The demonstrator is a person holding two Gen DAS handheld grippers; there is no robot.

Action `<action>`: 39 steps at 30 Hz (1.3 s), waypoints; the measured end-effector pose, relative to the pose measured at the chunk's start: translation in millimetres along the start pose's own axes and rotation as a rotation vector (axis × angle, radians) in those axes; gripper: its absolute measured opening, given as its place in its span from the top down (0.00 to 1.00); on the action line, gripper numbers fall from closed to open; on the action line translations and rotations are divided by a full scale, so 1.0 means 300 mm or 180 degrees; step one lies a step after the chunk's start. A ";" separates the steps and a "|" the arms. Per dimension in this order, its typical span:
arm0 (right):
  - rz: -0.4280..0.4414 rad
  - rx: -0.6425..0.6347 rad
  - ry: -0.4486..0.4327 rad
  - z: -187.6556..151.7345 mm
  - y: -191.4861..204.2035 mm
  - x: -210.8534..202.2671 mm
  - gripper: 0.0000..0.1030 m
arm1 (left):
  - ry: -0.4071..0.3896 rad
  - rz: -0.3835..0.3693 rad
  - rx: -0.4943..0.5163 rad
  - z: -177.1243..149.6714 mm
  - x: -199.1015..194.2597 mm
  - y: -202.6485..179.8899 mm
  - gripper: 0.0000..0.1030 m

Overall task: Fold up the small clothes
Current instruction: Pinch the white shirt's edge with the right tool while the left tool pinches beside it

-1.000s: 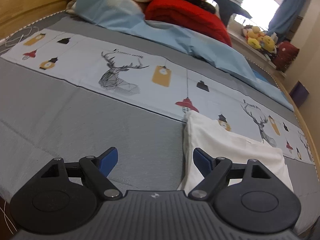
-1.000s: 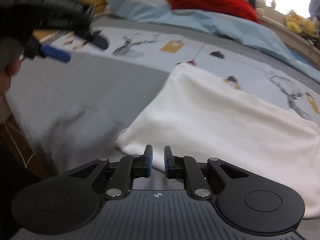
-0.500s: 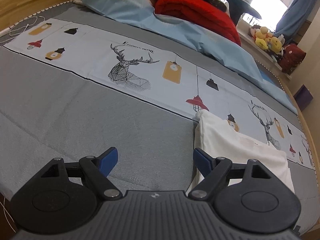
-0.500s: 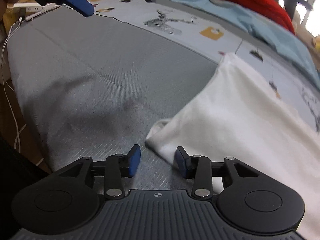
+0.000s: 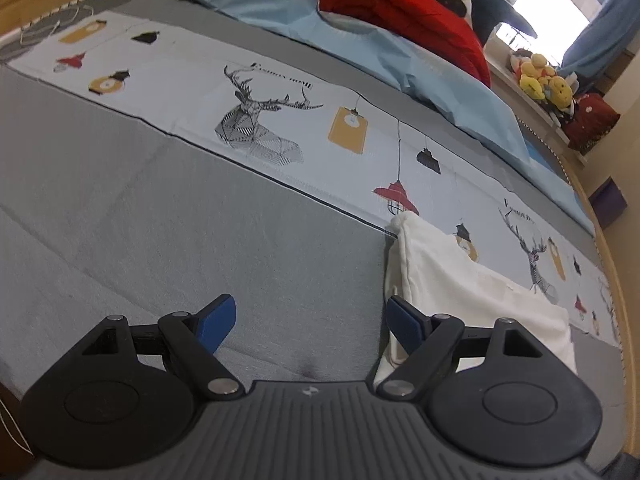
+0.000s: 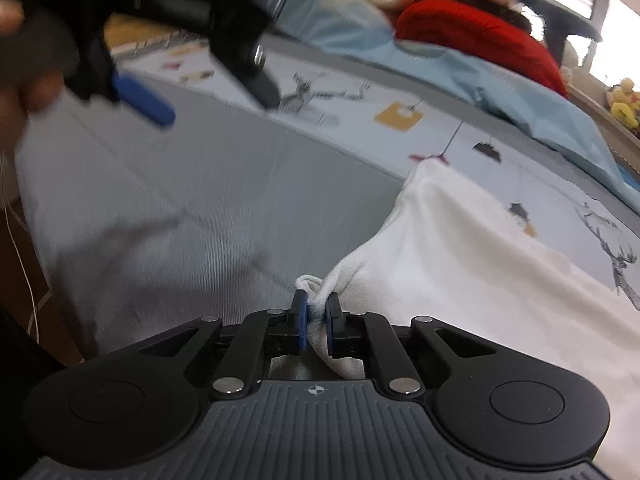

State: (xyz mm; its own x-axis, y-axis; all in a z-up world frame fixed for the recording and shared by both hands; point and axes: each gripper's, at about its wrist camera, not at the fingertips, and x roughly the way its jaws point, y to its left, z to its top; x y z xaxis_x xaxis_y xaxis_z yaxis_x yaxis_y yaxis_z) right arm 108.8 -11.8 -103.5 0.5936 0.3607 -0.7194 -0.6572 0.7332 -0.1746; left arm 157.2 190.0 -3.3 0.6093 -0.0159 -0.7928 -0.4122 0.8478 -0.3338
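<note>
A small white garment (image 6: pixel 480 256) lies on the grey bed cover, partly over the printed strip. My right gripper (image 6: pixel 316 322) is shut on its near left corner, which bunches between the blue pads. In the left wrist view the garment (image 5: pixel 472 292) lies at the right. My left gripper (image 5: pixel 310 322) is open and empty, with its right finger (image 5: pixel 404 322) at the garment's left edge. The left gripper also shows blurred in the right wrist view (image 6: pixel 192 52), held above the bed at the upper left.
A printed strip with deer and lamps (image 5: pixel 260 120) crosses the grey bed cover (image 5: pixel 180 240). A light blue sheet (image 5: pixel 400 64), a red blanket (image 5: pixel 408 20) and cream bedding are piled at the back. Plush toys (image 5: pixel 540 80) sit by the window. The wooden bed edge (image 5: pixel 616 300) runs along the right.
My right gripper, half open at the garment's corner half a second ago, has shut on that corner. My left gripper stayed open and shifted slightly along the garment's left edge.
</note>
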 end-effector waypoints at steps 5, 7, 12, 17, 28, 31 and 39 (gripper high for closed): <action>0.0001 0.0256 -0.0195 0.014 -0.052 -0.104 0.92 | 0.0124 -0.0184 -0.0096 -0.004 0.032 -0.047 0.16; 0.0010 0.0265 -0.0248 0.015 -0.072 -0.144 0.93 | 0.0184 -0.0288 -0.0132 -0.007 0.046 -0.069 0.16; 0.0089 0.0237 -0.0296 0.009 -0.126 -0.223 0.93 | 0.0435 -0.0588 -0.0247 -0.021 0.092 -0.105 0.16; 0.0226 0.0262 -0.0292 -0.023 -0.182 -0.260 0.93 | 0.0619 -0.0674 -0.0423 -0.033 0.129 -0.112 0.16; 0.0386 0.0108 -0.0219 -0.035 -0.149 -0.255 0.93 | 0.0960 -0.0736 -0.0504 -0.006 0.264 -0.135 0.16; 0.0411 0.0100 -0.0219 -0.033 -0.155 -0.255 0.93 | 0.1046 -0.0795 -0.0476 0.001 0.310 -0.157 0.16; 0.0441 0.0144 -0.0255 -0.032 -0.171 -0.270 0.93 | 0.1193 -0.0913 -0.0657 0.022 0.437 -0.207 0.16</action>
State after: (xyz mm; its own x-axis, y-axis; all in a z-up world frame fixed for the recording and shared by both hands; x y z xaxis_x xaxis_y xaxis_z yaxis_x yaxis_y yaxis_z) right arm 89.9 -84.3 -42.7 0.5351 0.5036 -0.6783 -0.7148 0.6978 -0.0459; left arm 267.1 138.7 -83.0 0.4485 -0.4535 -0.7702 -0.4123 0.6596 -0.6285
